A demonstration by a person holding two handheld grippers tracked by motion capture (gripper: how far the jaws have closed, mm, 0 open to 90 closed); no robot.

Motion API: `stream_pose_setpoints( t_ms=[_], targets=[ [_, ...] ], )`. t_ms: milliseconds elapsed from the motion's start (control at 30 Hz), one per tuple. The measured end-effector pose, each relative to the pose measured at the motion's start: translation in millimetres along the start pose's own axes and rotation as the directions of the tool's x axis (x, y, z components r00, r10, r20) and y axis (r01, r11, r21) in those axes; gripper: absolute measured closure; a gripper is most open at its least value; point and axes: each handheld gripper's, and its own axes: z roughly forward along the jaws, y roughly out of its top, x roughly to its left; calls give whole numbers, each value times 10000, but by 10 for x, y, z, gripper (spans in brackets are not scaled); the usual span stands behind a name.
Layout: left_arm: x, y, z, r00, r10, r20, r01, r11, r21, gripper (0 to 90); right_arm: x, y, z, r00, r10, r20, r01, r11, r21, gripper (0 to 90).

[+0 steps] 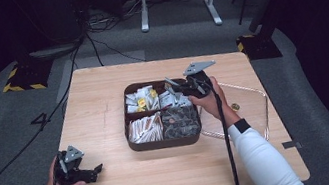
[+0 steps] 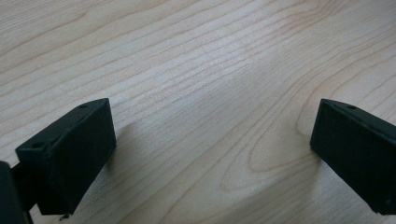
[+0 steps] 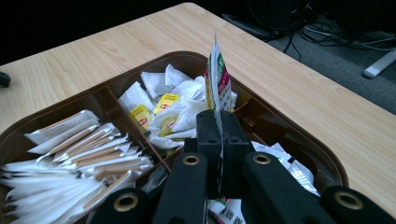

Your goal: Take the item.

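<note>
My right gripper (image 3: 219,140) is clamped on a sachet (image 3: 217,79) standing edge-up beyond its tips, long axis upright, above the tray (image 1: 133,143), while my left gripper (image 2: 210,154), gaping and empty, rests well apart.

No writing can be read anywhere. The thin green, red and white paper sachet (image 3: 217,77) carries print too small and edge-on to make out, and the yellow labels with red marks on the white packets (image 3: 166,101) are blurred.
</note>
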Motion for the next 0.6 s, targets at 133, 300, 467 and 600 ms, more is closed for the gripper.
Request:
stream_pose_setpoints(
  t_ms=[133,300,467,600],
  targets=[
    [0,0,0,10000,-1,5,1,10000,0,4,28,-65,-112,9999,-166,-10,166,9999,-49,900],
    [1,0,0,10000,22,1,-22,10000,2,4,78,-136,-235,9990,-380,-248,375,9991,-200,900],
    [0,0,0,10000,-1,6,1,10000,1,4,172,-205,-346,9966,-645,-521,626,9973,-377,900],
    [2,1,-1,10000,30,-4,-30,10000,5,4,245,-253,-426,9935,-906,-684,880,9953,-395,900]
  ],
)
